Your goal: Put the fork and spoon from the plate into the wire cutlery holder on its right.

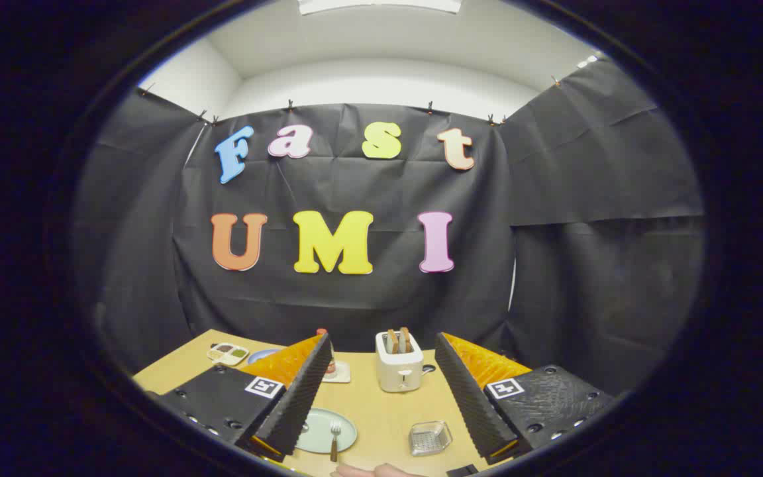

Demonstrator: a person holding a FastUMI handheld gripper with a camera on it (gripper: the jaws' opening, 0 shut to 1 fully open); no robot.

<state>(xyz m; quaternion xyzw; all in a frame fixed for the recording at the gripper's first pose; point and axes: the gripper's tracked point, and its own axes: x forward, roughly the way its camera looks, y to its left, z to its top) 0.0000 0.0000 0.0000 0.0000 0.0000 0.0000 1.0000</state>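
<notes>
Gripper [381,391] wide apart; wooden-handled fork [334,440] on pale green plate [348,430].

The pale green round plate [318,430] looked glossy; the light wooden tabletop [381,411] matt; the ribbed black finger pads [302,391] rough.

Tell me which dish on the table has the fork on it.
The pale green plate, beside the gripper's open left finger, holds the fork. The divided dish and the blue plate sit farther back, without cutlery.
</notes>
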